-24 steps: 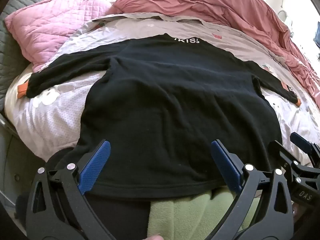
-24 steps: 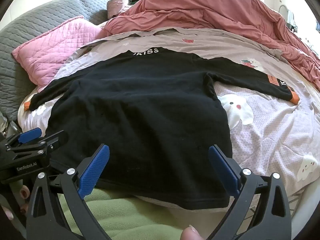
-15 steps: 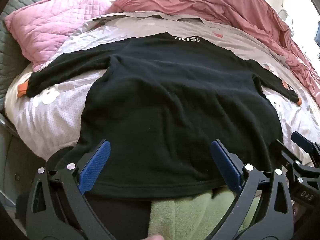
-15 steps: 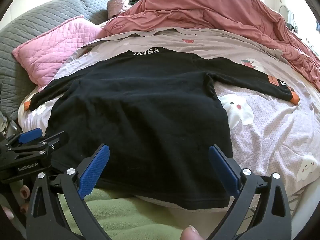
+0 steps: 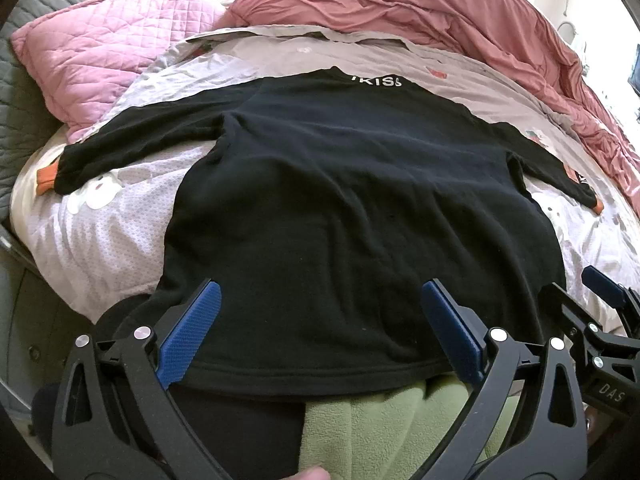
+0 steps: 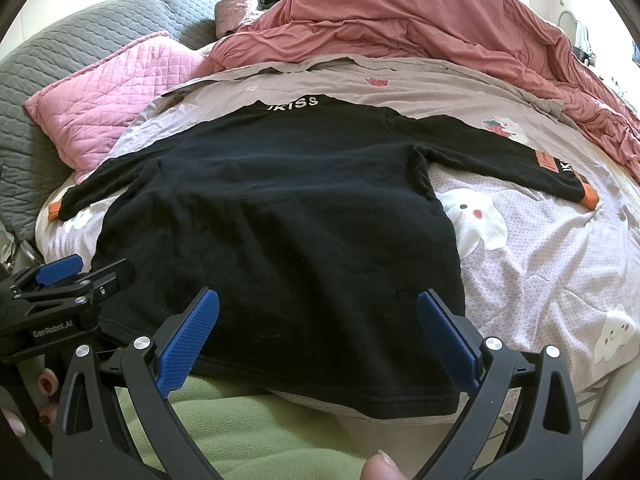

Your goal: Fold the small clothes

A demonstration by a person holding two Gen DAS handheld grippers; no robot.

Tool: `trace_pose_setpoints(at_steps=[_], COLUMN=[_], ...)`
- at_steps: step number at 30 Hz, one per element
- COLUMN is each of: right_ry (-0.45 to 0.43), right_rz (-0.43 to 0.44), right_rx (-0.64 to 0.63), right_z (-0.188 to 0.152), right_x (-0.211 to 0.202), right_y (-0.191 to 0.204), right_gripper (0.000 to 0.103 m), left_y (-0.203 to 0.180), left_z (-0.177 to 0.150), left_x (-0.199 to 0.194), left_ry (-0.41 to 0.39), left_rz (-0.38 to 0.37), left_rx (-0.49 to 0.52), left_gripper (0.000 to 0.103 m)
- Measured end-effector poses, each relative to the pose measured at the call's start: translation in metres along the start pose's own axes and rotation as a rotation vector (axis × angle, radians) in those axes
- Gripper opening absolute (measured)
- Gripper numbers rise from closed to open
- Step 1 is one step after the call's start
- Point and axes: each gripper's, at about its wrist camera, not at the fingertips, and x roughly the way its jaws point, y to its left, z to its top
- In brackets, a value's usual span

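Note:
A black long-sleeved top with white letters at the collar and orange cuffs lies spread flat on the bed, sleeves out to both sides; it also shows in the right wrist view. My left gripper is open and empty, hovering over the top's near hem. My right gripper is open and empty over the hem's right part. Each gripper appears at the edge of the other's view: the right one, the left one.
The bed sheet is pale lilac with cartoon prints. A pink quilted pillow lies far left, a rumpled rose duvet along the back. A green fleece lies just below the hem.
Both grippers have barely moved; the left view shifted slightly. The top lies as before.

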Motion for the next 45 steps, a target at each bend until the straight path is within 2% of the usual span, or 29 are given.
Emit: trace_pose_setpoints(at_steps=[35, 45], right_ry=[-0.002, -0.035], right_rz=[-0.002, -0.007], right_rx=[0.007, 0.032], right_z=[0.004, 0.008], right_x=[-0.001, 0.000], right_y=[-0.001, -0.017], right_gripper=[0.099, 0.099], left_y=[0.001, -0.007], left_z=[0.003, 0.005], left_x=[-0.004, 0.002], left_ry=[-0.008, -0.001], left_rz=[0.012, 0.016], left_rx=[0.003, 0.015], left_gripper=[0.094, 0.094])
